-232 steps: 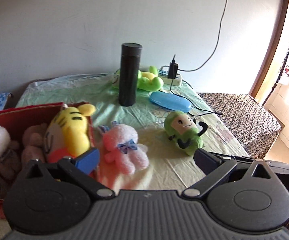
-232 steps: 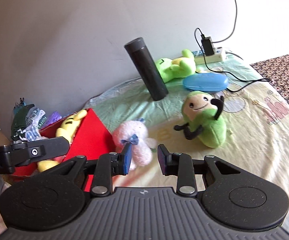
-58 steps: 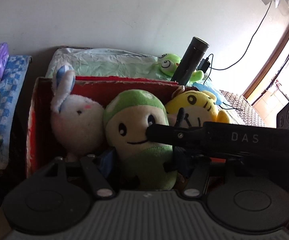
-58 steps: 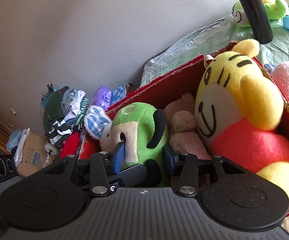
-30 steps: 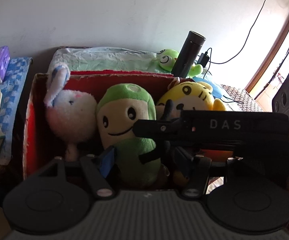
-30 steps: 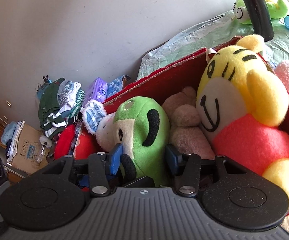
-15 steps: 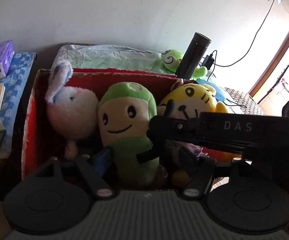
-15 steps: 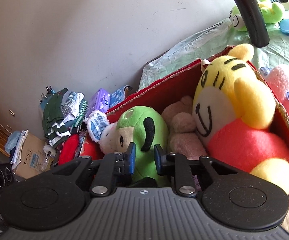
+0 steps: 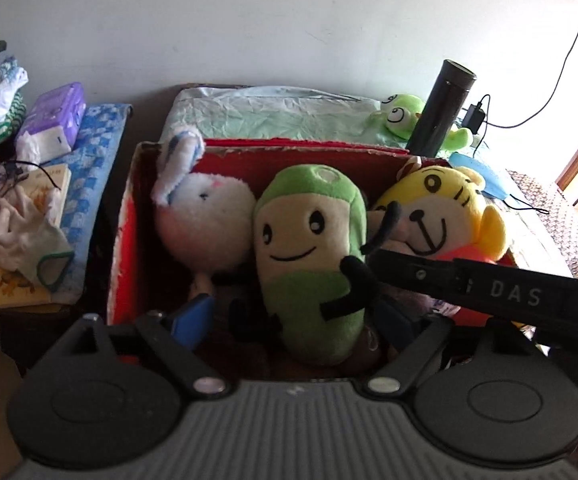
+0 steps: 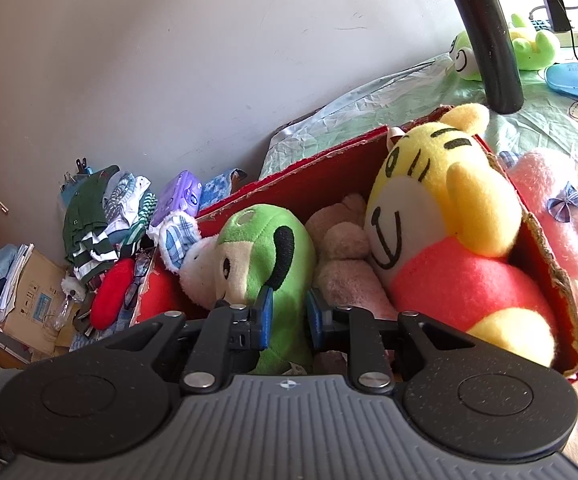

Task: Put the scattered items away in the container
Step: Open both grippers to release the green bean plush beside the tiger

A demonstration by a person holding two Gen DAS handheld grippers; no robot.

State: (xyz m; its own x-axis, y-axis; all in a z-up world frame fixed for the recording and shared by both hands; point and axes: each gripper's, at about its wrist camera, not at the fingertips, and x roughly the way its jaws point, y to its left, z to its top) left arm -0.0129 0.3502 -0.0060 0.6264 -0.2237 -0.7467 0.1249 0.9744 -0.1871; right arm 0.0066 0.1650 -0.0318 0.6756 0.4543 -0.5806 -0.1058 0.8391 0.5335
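Left wrist view: the left gripper [image 9: 295,320] is letting go of the green toy [image 9: 309,256], its jaws opening wide, one blue pad to each side of the toy's lower body and neither pressing on it. The toy is sitting upright in the red box [image 9: 129,208], between the white bunny [image 9: 205,224] beyond the left jaw and the yellow tiger [image 9: 437,216] beyond the right jaw. The right gripper's arm is crossing in front of the tiger, just past the right jaw.

In the right wrist view the right gripper [image 10: 288,316] is nearly closed; the green toy's back is showing in the narrow gap, but I cannot tell whether the pads are pinching its fabric or just resting against it.

The step in hand looks like the release of the green toy into the box. Next, both grippers probably need to be lifting clear without dragging it out, then heading for the pink toy [image 10: 561,208], which is lying outside the box wall, far right of the right jaws.
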